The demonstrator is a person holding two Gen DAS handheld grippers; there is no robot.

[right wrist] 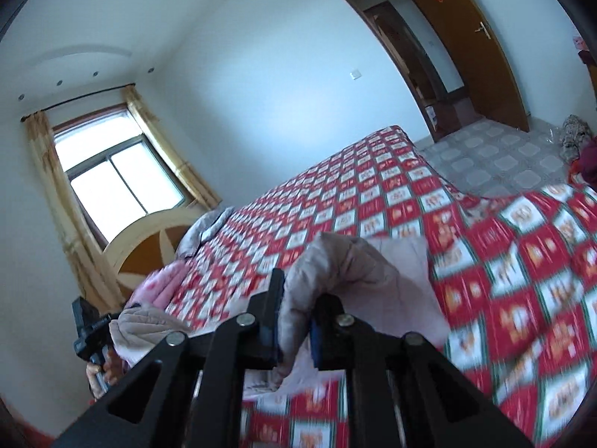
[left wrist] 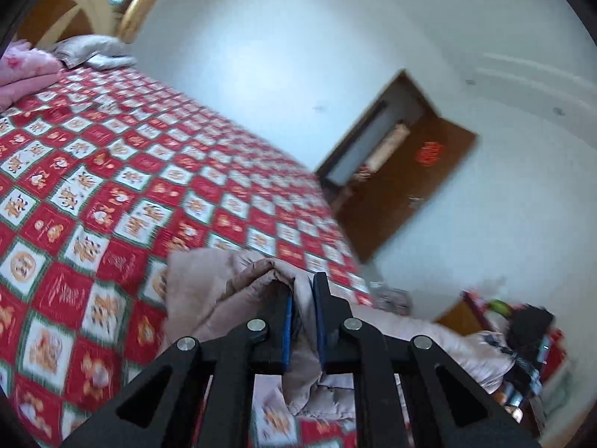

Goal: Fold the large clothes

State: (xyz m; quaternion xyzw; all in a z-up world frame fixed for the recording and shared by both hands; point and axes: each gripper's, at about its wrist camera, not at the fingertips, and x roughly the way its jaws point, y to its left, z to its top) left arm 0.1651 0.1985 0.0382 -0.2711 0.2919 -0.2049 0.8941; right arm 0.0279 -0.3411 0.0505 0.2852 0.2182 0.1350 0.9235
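Observation:
A large beige padded garment [left wrist: 231,291] hangs between my two grippers above the bed with the red checked cover [left wrist: 112,171]. My left gripper [left wrist: 303,291] is shut on a bunched edge of the garment. My right gripper [right wrist: 298,291] is shut on another bunched part of the same garment [right wrist: 354,268]. In the right wrist view the left gripper [right wrist: 87,330] shows at the lower left, held in a hand, with the garment stretching toward it. Much of the garment is hidden below the grippers.
The bed [right wrist: 373,194] fills the middle of the room. A grey pillow [left wrist: 93,52] and folded pink bedding [left wrist: 22,71] lie at its head by the wooden headboard [right wrist: 149,242]. An open brown door [right wrist: 466,44], tiled floor [right wrist: 485,156] and a window [right wrist: 119,183] lie beyond.

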